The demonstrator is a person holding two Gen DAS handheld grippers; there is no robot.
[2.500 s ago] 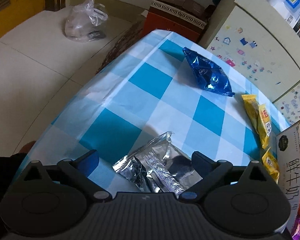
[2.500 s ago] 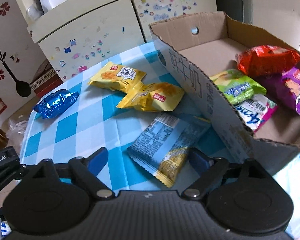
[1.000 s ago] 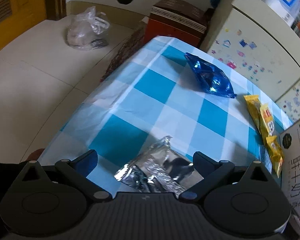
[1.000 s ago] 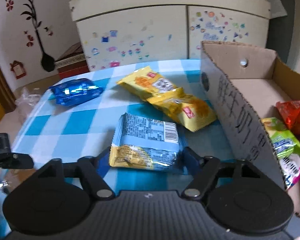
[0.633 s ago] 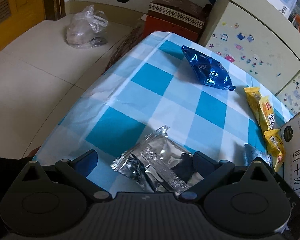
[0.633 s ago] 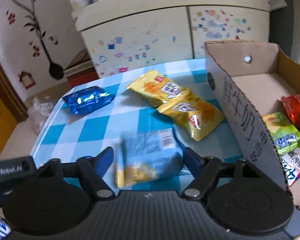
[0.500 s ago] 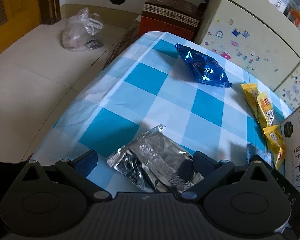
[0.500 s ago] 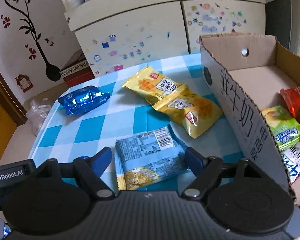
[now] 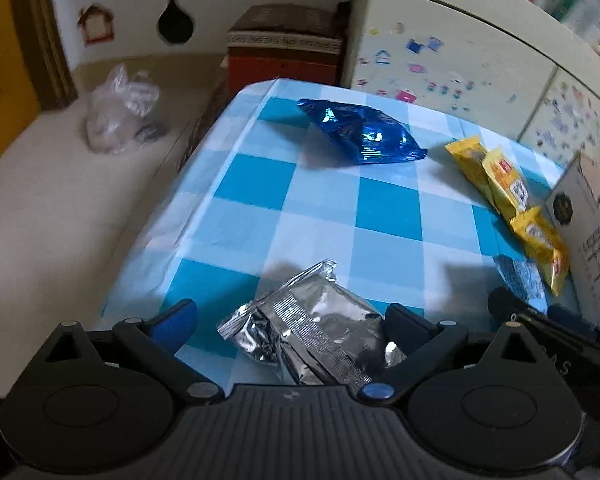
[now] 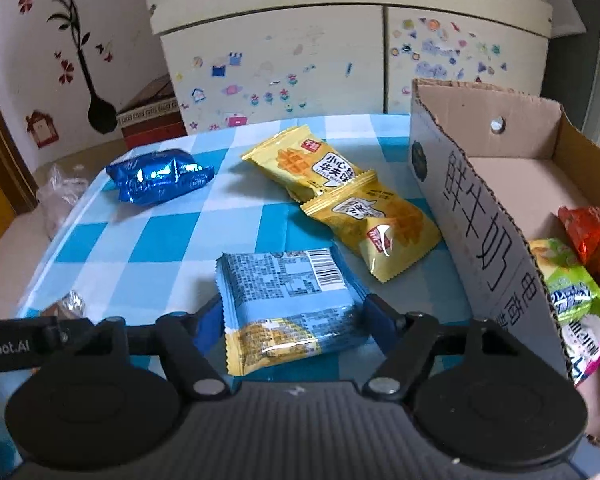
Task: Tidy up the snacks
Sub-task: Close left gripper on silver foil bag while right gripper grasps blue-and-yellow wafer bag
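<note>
The box stands open at one side of the tabletop, and it is plainly where the snacks are meant to go: an orange pack, a green pack and others already lie inside it.

The right gripper is just outside the box's printed wall, its jaws closing on a light-blue pack that lies between them. The pads look to touch both of its edges, though whether they press yet I cannot tell for sure. The pack lies flat with its barcode up, so an edge-to-edge pinch is the grip on offer. From here the lift over the wall into the box would be short.

The left gripper is well away from the box, near the tabletop's far edge, with its jaws wide around a silver pack. The pack sits against the pad nearer the box; the other pad stands clear of it. It is not gripped.

Still loose on the cloth are two yellow packs, overlapping just beside the box wall, and a blue pack farther from the box, toward the cabinet.
</note>
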